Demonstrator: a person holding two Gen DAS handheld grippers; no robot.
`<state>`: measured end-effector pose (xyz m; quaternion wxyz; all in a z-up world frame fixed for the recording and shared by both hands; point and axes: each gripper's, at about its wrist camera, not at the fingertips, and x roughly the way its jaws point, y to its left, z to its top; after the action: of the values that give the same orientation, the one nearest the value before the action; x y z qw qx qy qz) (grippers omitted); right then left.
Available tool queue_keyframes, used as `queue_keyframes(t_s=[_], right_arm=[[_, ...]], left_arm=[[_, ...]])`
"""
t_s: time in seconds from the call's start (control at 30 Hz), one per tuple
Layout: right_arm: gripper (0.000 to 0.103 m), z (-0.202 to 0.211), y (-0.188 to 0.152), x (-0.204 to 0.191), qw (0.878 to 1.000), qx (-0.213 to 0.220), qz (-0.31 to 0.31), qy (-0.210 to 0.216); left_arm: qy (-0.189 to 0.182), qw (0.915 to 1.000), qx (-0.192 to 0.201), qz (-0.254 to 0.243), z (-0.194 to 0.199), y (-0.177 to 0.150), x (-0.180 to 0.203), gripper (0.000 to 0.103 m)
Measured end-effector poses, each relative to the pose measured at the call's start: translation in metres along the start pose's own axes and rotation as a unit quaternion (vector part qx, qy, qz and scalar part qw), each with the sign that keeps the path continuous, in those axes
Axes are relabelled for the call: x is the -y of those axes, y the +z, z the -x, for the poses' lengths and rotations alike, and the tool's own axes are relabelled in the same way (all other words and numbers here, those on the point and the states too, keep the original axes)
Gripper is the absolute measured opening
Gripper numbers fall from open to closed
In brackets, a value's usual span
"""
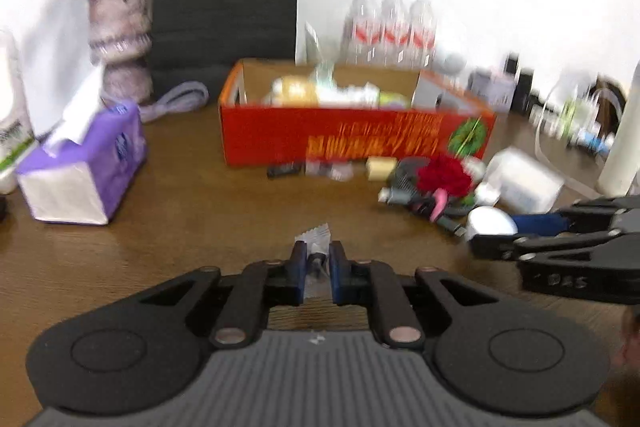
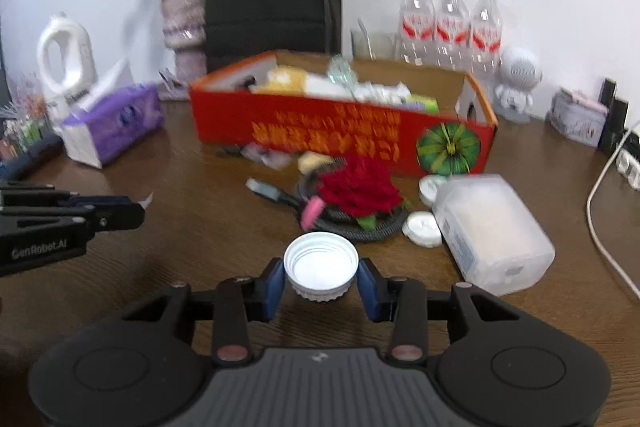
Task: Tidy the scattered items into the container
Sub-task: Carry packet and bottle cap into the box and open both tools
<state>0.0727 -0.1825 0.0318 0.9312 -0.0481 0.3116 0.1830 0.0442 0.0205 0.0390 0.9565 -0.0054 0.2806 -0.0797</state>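
left hand-held gripper (image 1: 318,259) is clamped on a small clear sachet with a serrated top edge (image 1: 316,237), its blue pads pressing the packet from both sides just above the brown wooden tabletop (image 1: 180,227). right hand-held gripper (image 2: 322,277) has its blue pads against the sides of a white ribbed plastic screw cap (image 2: 321,265), which sits open side up between them, grasped. seen from the right wrist, the black body of the left tool reads "genrobot.ai".

writing on the long red cardboard box (image 2: 340,131) is orange and too blurred to read; a green and yellow round emblem sits at its right end. this open box stands at the back of the tabletop and already holds a yellow-beige soft item, white packets, a pale green packet and something clear and crinkly; i cannot tell more.

just in front of the box lie a red fabric rose (image 2: 358,187), a coiled dark braided cable (image 2: 360,225) under it, a pink clip-like piece (image 2: 312,213), two small round white lids (image 2: 422,225) and a frosted rectangular plastic tub lying on its side (image 2: 492,231), its label unreadable.

to the left a purple tissue pack (image 2: 116,123) has a white sheet sticking up. three clear water bottles with red and white labels (image 2: 452,27) stand behind the box, their print illegible.
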Motion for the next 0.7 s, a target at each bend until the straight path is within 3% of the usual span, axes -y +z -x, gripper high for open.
queue_keyframes(t_s=[0.33,0.7], right_arm=[[0.039,0.076,-0.005,-0.046,0.996,0.085,0.014,0.026],[0.039,0.145,-0.037,-0.044,0.991,0.135,0.005,0.005]], left_arm=[[0.044,0.9949,0.075,0.050,0.092,-0.018,0.011,0.012],[0.026,0.9908,0.127,0.038,0.156,-0.037,0.037,0.012]])
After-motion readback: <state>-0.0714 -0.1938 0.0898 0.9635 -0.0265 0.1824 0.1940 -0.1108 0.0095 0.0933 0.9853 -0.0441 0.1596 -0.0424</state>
